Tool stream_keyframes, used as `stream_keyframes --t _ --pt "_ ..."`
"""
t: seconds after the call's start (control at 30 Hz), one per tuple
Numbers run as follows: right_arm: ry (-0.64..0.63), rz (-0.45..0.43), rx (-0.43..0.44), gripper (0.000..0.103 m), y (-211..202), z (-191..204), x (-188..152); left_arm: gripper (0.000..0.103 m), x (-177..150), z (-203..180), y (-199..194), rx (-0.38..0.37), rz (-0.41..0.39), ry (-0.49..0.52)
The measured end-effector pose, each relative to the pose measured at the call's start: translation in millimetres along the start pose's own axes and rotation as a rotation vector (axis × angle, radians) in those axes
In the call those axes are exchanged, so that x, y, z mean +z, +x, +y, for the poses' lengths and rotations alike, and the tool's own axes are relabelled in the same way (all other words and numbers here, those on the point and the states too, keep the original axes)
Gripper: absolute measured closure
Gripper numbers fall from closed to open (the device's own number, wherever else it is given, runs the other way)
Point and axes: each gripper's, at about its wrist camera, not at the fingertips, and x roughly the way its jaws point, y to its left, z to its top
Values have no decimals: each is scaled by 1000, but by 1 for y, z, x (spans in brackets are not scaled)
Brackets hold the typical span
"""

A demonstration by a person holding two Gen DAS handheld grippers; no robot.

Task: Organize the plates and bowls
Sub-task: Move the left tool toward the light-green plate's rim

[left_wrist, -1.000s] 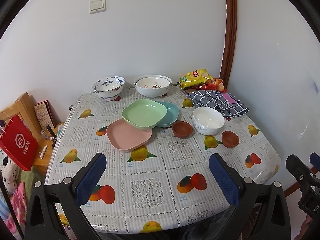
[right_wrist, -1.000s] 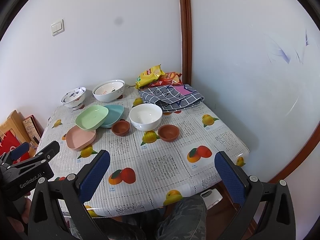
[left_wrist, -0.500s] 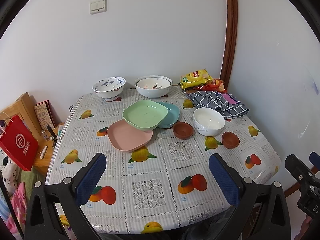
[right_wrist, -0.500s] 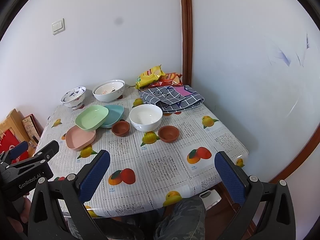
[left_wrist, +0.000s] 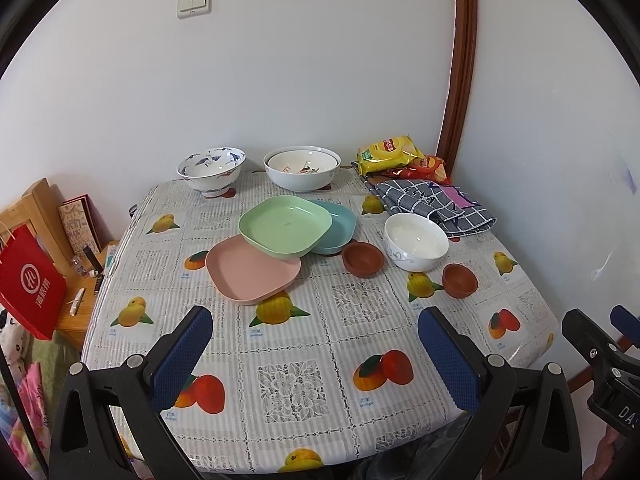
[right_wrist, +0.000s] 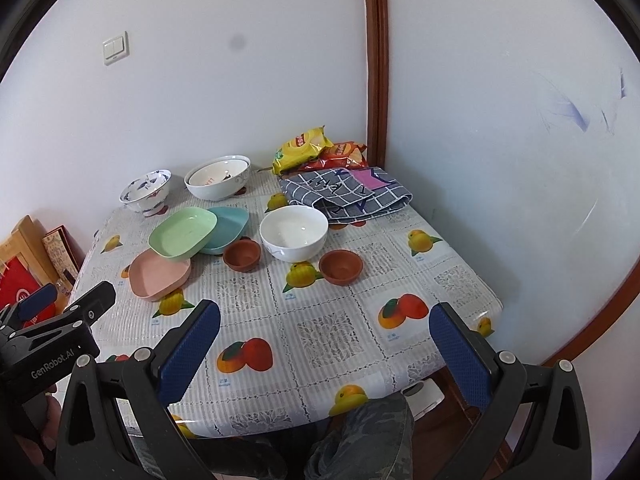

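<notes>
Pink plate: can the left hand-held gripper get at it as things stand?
Probably yes. The left hand-held gripper is open and empty, with only bare tablecloth before the pink plate. The green plate overlaps its far edge; the near rim is free.

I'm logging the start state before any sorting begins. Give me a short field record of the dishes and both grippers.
plates: green plate resting on pink plate and teal plate
white bowl, between two brown bowls
far bowls: blue-patterned bowl, large white bowl
left gripper: open, empty
right gripper: open, empty
</notes>
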Motion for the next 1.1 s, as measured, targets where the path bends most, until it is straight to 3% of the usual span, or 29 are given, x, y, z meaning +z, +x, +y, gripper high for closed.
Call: stream_keyframes --t 0.63,0.93,1.1 --pt "47 -6 19 0 58 2 18 0 21 -2 62 31 65 31" --pt "55 34 11 0 102 10 36 0 37 14 97 8 107 -4" --pt "66 59 50 1 124 16 47 0 46 24 118 19 114 -22"
